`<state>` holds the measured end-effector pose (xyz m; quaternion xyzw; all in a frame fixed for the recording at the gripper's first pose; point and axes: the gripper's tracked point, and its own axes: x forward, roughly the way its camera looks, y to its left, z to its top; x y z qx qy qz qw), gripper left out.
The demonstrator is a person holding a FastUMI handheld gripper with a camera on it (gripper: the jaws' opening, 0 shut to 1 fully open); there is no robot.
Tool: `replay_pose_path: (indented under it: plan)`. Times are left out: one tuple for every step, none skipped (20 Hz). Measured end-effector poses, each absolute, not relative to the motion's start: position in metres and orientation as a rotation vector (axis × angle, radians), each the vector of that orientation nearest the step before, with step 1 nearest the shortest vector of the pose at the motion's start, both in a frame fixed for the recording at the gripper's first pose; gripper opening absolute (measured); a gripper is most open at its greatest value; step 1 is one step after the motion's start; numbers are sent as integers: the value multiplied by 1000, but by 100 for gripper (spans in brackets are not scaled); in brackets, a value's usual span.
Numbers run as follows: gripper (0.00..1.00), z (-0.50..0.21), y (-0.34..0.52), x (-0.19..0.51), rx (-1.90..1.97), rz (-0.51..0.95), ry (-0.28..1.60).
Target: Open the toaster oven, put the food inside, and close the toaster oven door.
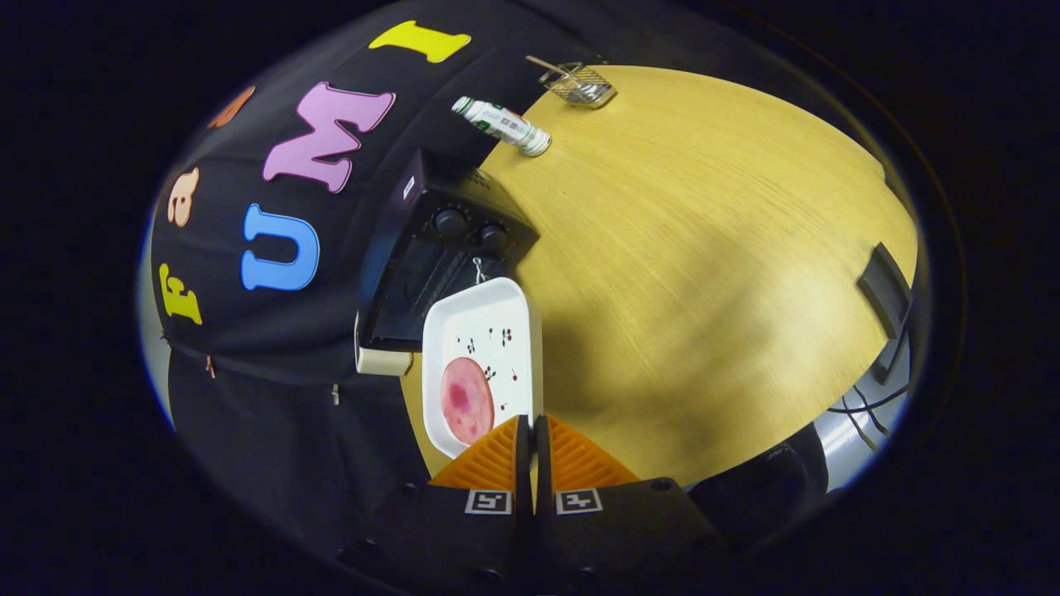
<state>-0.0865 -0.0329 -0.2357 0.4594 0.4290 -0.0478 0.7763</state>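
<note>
Wood-grain table (704, 248), round-edged, carrying the whole lot against a black cloth booth wall.

Claw (531, 439): fingers pressed nearly together, a thin slit between them, pinching the near rim of the white tray (489, 331). The grip looks to be on the edge alone.

White tray: rectangular, shallow, with a small cherry print, reaching forward from the fingertips and seemingly lifted clear of the table. Food (466, 399): one round pink slice, lying flat at the tray's near end, just ahead of the fingers and to their left.

Toaster oven (431, 265): dark body, two knobs, glass door, pale foot; directly beyond the tray's far end. The door appears open, though the angle leaves this uncertain.

Further off: a white-and-green bottle (502, 126) lying on its side and a small wire basket (578, 84), both well beyond the oven. A dark block (884, 288) sits far right at the table's edge.

Hazards, as judged:
- Rim-only pinch; the tray's weight hangs forward and may droop or twist out of the claw.
- Any tilt would slide the slice off.
- The far corner may strike the oven's frame or door if the approach is off-line.
- A hard knock could shove the oven back.
</note>
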Motion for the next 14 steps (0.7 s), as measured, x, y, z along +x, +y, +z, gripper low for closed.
replay_pose_path:
  plan:
    - [5, -235, -23, -75, 983, -94, 923]
    - [5, -233, -14, -67, 977, -86, 919]
    - [5, -232, -6, -58, 981, -81, 912]
    - [5, -232, 0, -47, 987, -83, 908]
    - [5, -235, 6, -38, 995, -85, 907]
    - [5, -237, 12, -30, 1000, -91, 909]
    - [5, -242, 15, -22, 1005, -100, 911]
    - [5, -245, 18, -16, 1005, -109, 909]
    - [5, -249, 20, -9, 1007, -114, 910]
    - [5, -254, 23, -1, 1013, -121, 910]
    - [5, -258, 24, 10, 1026, -126, 908]
    - [5, -263, 26, 18, 1041, -136, 907]
    - [5, -267, 27, 29, 1063, -145, 904]
    - [5, -270, 29, 40, 1082, -148, 900]
